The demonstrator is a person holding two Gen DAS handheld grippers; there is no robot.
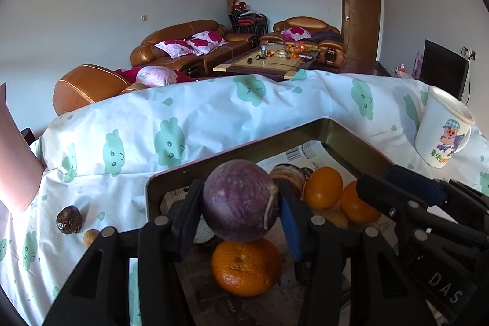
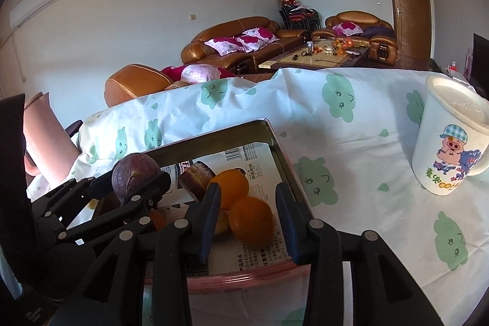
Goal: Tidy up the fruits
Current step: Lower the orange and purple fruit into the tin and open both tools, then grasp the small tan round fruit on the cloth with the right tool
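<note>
L gripper (image 1: pixel 241 211) fingers clamp purple passion fruit (image 1: pixel 240 203) above tin tray (image 1: pixel 351 139). Light, hard, slick skin; grip across middle. R gripper (image 2: pixel 247 219) part-open, empty, over oranges (image 2: pixel 250 222).

black plastic left gripper (image 1: pixel 241 214) and right gripper (image 2: pixel 247 214): blue finger pads, silver rivets, white "das" lettering.

Round purple fruit (image 1: pixel 240 200) above oranges (image 1: pixel 323 188) in a paper-lined tin (image 1: pixel 345 139).
</note>
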